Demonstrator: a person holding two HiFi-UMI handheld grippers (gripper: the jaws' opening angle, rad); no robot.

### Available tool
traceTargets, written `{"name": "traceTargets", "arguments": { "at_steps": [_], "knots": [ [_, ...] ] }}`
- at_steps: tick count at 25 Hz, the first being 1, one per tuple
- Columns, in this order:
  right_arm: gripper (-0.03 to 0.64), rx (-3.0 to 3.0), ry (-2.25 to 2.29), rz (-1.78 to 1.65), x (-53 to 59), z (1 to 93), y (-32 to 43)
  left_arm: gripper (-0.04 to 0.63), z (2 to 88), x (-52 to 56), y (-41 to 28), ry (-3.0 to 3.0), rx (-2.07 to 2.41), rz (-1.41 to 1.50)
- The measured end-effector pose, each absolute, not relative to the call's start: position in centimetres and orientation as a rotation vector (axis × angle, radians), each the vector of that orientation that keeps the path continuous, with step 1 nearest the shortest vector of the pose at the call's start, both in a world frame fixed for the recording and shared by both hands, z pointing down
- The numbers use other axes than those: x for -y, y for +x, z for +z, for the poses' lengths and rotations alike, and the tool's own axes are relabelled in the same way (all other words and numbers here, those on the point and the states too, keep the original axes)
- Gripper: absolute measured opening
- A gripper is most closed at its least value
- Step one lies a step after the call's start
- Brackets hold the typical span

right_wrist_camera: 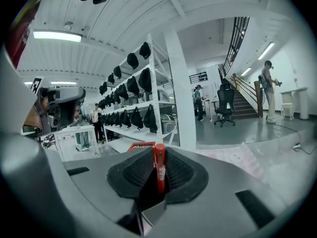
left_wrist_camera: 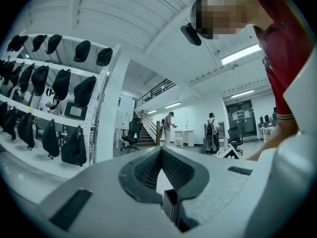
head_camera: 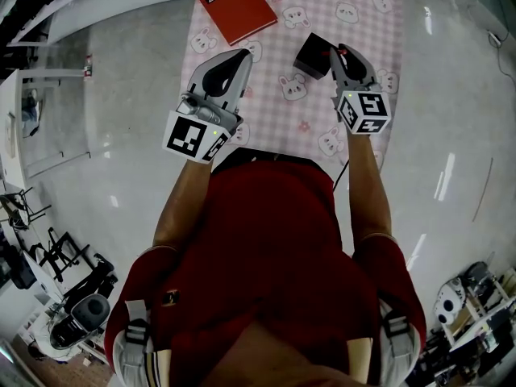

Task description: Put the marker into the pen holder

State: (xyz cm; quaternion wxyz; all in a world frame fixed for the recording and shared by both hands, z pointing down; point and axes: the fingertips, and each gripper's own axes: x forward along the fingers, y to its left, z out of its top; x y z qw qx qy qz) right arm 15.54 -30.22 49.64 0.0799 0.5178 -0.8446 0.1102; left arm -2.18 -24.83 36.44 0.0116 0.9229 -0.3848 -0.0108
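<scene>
A white ceiling (left_wrist_camera: pixel 124 14) of beams and panels spans a large hall lit by long strip lights (right_wrist_camera: pixel 57 36), and a square white pillar (right_wrist_camera: pixel 179 98) rises from a glossy grey floor (right_wrist_camera: pixel 237 133). Along one side stands a white shelving rack (left_wrist_camera: pixel 102 108) loaded with black bags (left_wrist_camera: pixel 60 83). Farther off a staircase (right_wrist_camera: pixel 245 102) with a dark railing climbs upward, with a black office chair (right_wrist_camera: pixel 225 100) near its foot and a few people (left_wrist_camera: pixel 170 125) standing about. Close by, the white surface (head_camera: pixel 129 135) shines with reflected light.
</scene>
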Motion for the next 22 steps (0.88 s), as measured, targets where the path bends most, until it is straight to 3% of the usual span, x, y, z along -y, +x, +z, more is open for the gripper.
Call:
{"name": "traceTargets", "arguments": {
  "at_steps": [22],
  "knots": [
    [0.067,2.465,1.475,0.398,32.3,54.7,15.1,0.006,38.0,26.2,-2.3,2.838,1.225,0.038]
  ]
}}
